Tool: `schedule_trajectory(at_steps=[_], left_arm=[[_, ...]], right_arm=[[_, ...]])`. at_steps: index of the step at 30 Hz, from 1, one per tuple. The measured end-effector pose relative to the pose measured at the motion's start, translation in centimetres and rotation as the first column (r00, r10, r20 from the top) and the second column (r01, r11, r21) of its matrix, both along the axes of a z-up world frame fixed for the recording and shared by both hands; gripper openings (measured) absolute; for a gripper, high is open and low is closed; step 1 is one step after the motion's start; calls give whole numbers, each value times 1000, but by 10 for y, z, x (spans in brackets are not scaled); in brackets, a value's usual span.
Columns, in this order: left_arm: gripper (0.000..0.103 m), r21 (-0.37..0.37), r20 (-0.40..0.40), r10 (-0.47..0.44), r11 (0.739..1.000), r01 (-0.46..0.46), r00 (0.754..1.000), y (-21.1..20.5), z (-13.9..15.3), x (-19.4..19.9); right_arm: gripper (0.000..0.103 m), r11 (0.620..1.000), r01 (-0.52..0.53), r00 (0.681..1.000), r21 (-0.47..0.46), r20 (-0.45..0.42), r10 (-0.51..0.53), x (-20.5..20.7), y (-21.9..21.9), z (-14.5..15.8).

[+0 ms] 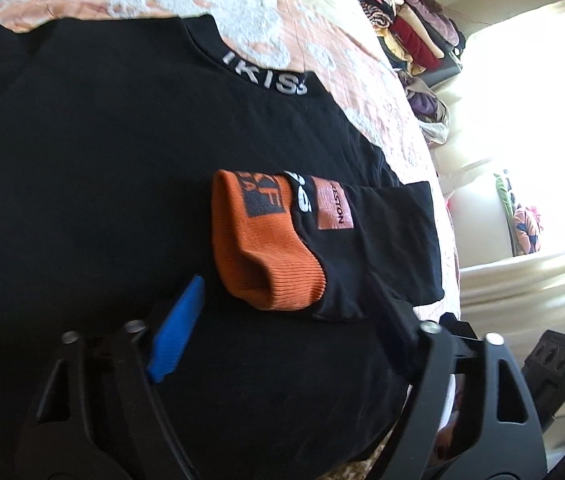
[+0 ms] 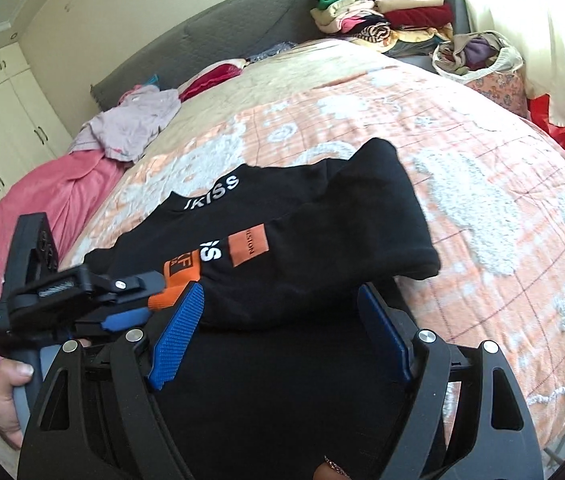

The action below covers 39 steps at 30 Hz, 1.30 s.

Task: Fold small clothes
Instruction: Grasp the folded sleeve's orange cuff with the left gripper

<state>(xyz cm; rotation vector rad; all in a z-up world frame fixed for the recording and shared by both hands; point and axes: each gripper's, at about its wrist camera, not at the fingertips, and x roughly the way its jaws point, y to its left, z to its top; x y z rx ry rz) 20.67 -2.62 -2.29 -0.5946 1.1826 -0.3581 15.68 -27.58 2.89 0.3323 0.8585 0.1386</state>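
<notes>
Both pairs of blue fingers (image 2: 178, 336) stand apart, gripping nothing, over the black sweatshirt (image 2: 282, 232) lying on the orange bedspread (image 2: 482, 200), its orange cuff (image 1: 258, 240) folded across the body.

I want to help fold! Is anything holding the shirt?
Right gripper: nothing. Left gripper straddles the sleeve's orange cuff; a pinch cannot be told.

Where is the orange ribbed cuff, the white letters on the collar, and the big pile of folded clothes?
orange ribbed cuff (image 1: 266, 248), left wrist view, middle of the knit band
white collar letters (image 2: 212, 192), right wrist view, middle of the lettering
pile of folded clothes (image 2: 386, 12), right wrist view, centre of the stack
</notes>
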Motion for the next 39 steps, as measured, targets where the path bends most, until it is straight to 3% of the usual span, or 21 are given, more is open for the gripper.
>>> schedule_trajectory(at_steps=[6, 9, 11, 14, 19, 27, 31, 39], left_arm=[[57, -15, -27, 37, 999, -37, 999, -5, -8, 5], [44, -13, -17, 47, 999, -47, 999, -4, -8, 10], [25, 7, 0, 49, 999, -49, 999, -3, -6, 12], [6, 11, 38, 55, 998, -55, 998, 2, -2, 16], [2, -3, 145, 94, 996, -94, 985, 22, 24, 13], [1, 78, 319, 139, 982, -172, 938, 49, 76, 2], [1, 100, 343, 157, 974, -203, 926, 62, 80, -4], [0, 121, 317, 197, 962, -246, 928, 92, 66, -11]], right_arm=[[78, 1000, 28, 1000, 0, 6, -28, -3, -9, 2], [78, 999, 34, 999, 2, 4, -34, -5, -11, 3], [78, 999, 36, 999, 2, 1, -36, -5, -12, 2], [78, 1000, 30, 1000, -2, -4, -30, -6, -10, 2], [78, 1000, 18, 1000, -6, -11, -18, -4, -5, 1], [78, 1000, 2, 1000, -21, -11, -3, 3, 6, 3], [78, 999, -5, 1000, -33, -18, 5, 7, 11, 2], [78, 998, -15, 999, -56, -32, 13, 13, 20, 1]])
